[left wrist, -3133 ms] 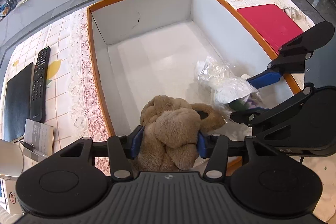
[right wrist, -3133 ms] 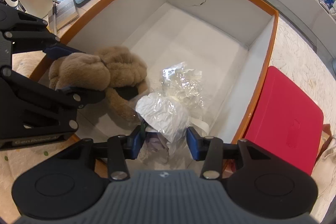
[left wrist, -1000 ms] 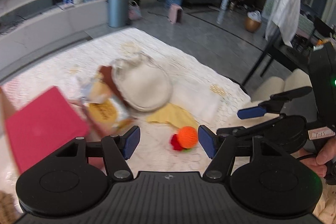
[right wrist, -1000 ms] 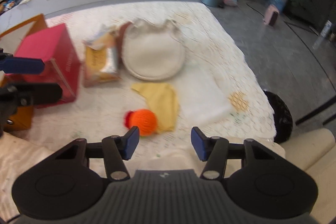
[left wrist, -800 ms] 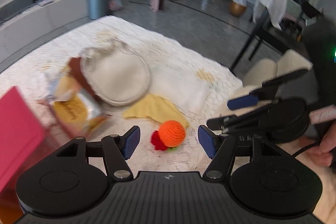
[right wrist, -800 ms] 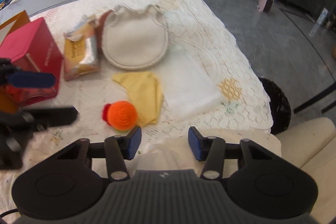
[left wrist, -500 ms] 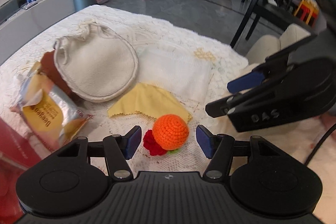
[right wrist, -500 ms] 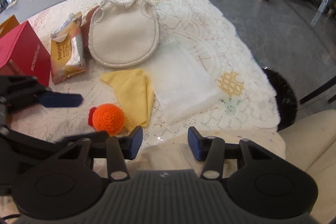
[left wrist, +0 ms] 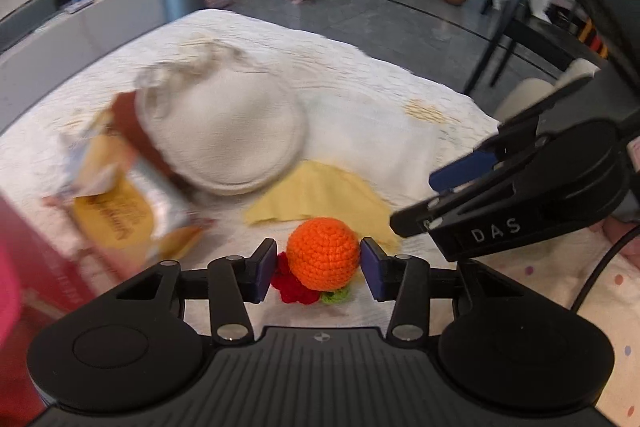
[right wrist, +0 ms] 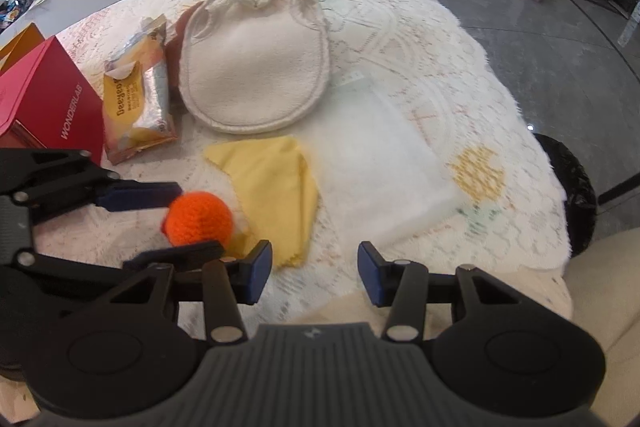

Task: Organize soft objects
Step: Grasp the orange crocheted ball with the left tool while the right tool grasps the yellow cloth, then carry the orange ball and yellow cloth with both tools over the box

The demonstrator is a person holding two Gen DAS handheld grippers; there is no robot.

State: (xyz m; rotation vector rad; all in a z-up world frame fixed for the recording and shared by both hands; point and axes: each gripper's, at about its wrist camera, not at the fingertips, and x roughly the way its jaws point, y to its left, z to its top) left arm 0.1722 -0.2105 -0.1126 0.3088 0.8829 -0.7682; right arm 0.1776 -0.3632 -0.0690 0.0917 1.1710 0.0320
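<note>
Both of my grippers have dropped closer to the lace-covered table (right wrist: 400,39) since half a second ago, and the orange ball that sat ahead of my left fingers then now lies between them.

Going from big to small: the tablecloth carries a red box (right wrist: 52,107) at the left edge, printed WONDERLAB on its side. Beside it lies a yellow-and-silver snack pack (right wrist: 136,99), and touching that, a round cream drawstring pouch (right wrist: 256,67). A white folded cloth (right wrist: 376,167) lies to the right of the pouch, nearer the table's end. A yellow cloth (right wrist: 272,187) lies just below the pouch, its right edge against the white cloth.

The crocheted orange ball (left wrist: 322,253), with a red piece and a green scrap at its base, rests on the table just beside the yellow cloth's near corner. My left gripper (left wrist: 318,269) straddles it, and its jaws are closing. I see the right pad about touching the ball and a narrow gap still showing on the left, so it is not gripped yet.

My right gripper (right wrist: 314,273) hangs just to the right of the left one, over bare lace at the table's near edge. Its fingers stand at a middling gap with nothing between them; the yellow cloth's lower corner lies just ahead of its left pad.
</note>
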